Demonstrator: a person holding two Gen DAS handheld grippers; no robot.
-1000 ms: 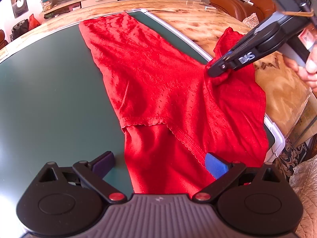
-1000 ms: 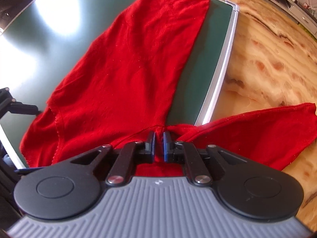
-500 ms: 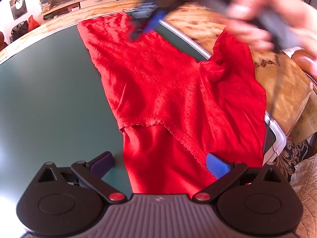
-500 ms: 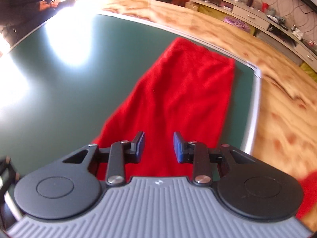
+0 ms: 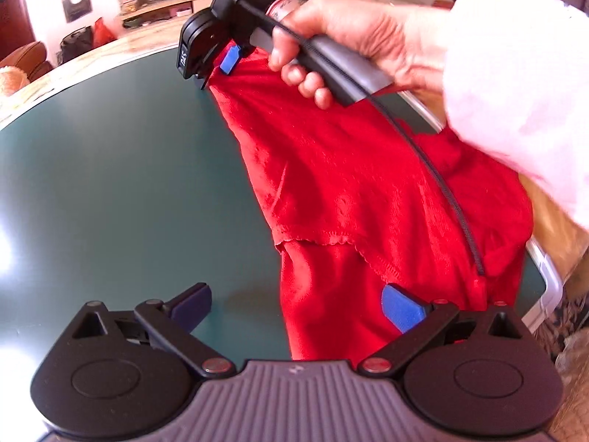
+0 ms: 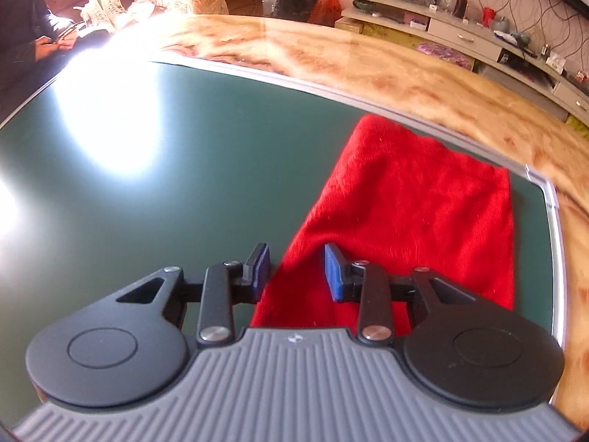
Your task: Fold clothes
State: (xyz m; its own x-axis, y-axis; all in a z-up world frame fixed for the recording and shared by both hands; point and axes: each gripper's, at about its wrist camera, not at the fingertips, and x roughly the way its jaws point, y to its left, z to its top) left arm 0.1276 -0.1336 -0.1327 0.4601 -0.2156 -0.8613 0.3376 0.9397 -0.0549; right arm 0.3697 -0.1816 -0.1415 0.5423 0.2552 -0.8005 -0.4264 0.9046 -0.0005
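The right gripper (image 6: 296,270), fingers spread, straddles the red garment (image 6: 412,213) near the desk's (image 6: 165,199) far corner, apparently about to pinch. The left gripper (image 5: 294,307) hovers, fingers spread.

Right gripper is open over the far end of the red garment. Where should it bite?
Probably the far left corner of the red garment, coming from the bare mat side: that edge lies flat and exposed beside the open right gripper.

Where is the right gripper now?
In the left wrist view, the right gripper is at the top centre, open over the far end of the red garment on the green mat.
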